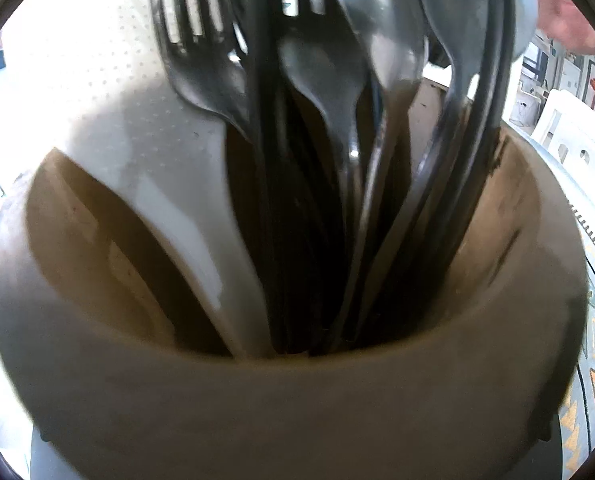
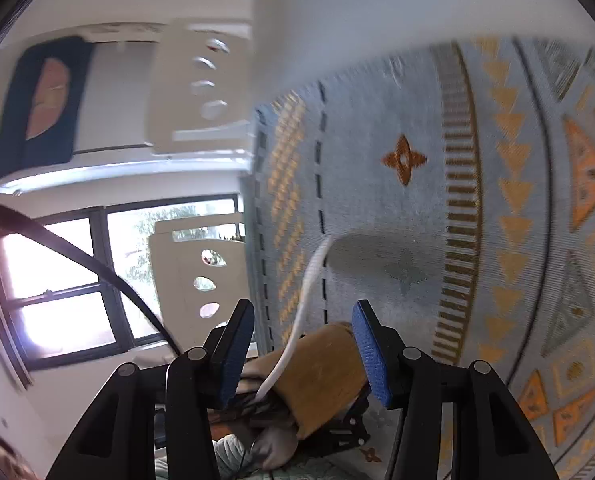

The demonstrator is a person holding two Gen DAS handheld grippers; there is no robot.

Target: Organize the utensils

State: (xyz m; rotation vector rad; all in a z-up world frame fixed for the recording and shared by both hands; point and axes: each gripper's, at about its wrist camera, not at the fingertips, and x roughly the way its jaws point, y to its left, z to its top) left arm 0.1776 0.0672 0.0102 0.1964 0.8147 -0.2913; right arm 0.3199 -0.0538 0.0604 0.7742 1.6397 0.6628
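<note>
A tan wooden utensil holder (image 1: 297, 380) fills the left wrist view, seen from just above its rim. Forks (image 1: 193, 40), spoons (image 1: 393, 40) and a flat white dotted piece (image 1: 145, 160) stand in it. My left gripper's fingers are hidden behind the holder there. In the right wrist view the same holder (image 2: 321, 372) lies tilted, with black parts of my left gripper (image 2: 349, 424) clamped under it. The white piece (image 2: 309, 280) sticks out of it, seen edge-on. My right gripper (image 2: 303, 314) is open just in front of the holder, its blue pads (image 2: 371, 352) touching nothing.
A blue-grey rug (image 2: 377, 208) with orange triangles covers the floor on the right. White chairs with oval holes (image 2: 201, 80) and a dark-framed window (image 2: 57, 280) are on the left. A black cable (image 2: 97, 268) crosses there. A person's hand (image 1: 569, 20) shows at top right.
</note>
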